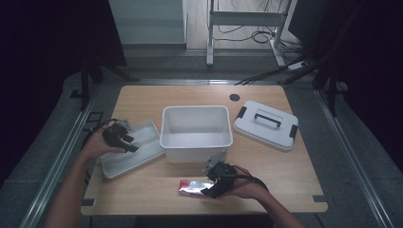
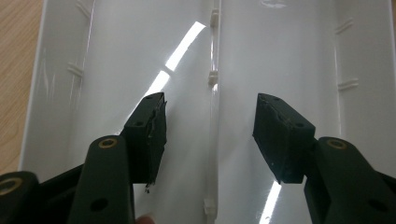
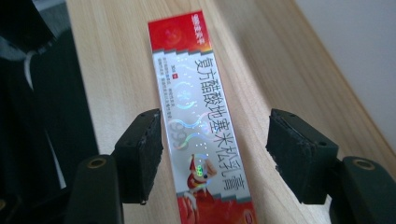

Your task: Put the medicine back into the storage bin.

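A long red and silver carton (image 1: 191,187) with printed lettering lies flat on the wooden table near its front edge. In the right gripper view the carton (image 3: 194,79) runs lengthwise between my jaws. My right gripper (image 3: 215,142) is open and straddles it; the left pad sits right at the carton's edge and the right pad stands clear of it. From above, my right gripper (image 1: 210,190) is at the carton's right end. My left gripper (image 1: 127,143) hovers open over a shallow white tray (image 1: 145,154). Its jaws (image 2: 210,128) hold nothing above the ridge of the tray (image 2: 116,56).
A deep white bin (image 1: 165,138) stands mid-table, just behind the carton. Its lid (image 1: 285,137), with a dark handle and clips, lies at the right rear. The table edge (image 3: 81,93) drops off to the left in the right gripper view.
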### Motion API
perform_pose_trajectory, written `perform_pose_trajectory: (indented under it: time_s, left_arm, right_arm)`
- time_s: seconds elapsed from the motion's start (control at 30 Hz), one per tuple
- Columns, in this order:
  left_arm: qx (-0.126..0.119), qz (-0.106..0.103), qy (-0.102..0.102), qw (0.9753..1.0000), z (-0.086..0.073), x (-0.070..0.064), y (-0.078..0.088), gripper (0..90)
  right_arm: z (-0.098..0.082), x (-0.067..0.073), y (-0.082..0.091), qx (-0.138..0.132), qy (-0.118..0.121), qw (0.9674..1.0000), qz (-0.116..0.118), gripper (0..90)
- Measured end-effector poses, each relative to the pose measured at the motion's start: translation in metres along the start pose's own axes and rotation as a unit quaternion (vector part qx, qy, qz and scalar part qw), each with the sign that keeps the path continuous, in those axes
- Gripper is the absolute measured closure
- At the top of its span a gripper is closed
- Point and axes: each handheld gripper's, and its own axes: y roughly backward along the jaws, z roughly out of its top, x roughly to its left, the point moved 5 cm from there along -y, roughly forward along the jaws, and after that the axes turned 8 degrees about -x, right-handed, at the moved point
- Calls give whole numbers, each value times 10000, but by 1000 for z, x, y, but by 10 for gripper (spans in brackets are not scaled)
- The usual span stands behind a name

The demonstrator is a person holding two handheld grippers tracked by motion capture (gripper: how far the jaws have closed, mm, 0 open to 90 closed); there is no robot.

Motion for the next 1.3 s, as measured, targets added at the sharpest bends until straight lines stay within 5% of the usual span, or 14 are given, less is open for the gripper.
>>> perform_pose_trajectory:
  time_s: [0.4,0.87,1.1,1.3]
  left_arm:
    - [9,5,16,10000,-2,1,-2,446]
    - [-35,39,-13,10000,-1,1,-3,455]
    - [-8,44,-1,10000,-2,2,-2,455]
    - [-7,34,0,10000,-1,1,-2,455]
  right_arm:
    - [-3,6,-23,672,408,9969,-45,366]
    - [-3,7,-25,881,589,9943,-83,504]
    - [15,11,6,370,682,9970,-28,507]
    - [44,11,49,-101,1005,9948,-103,507]
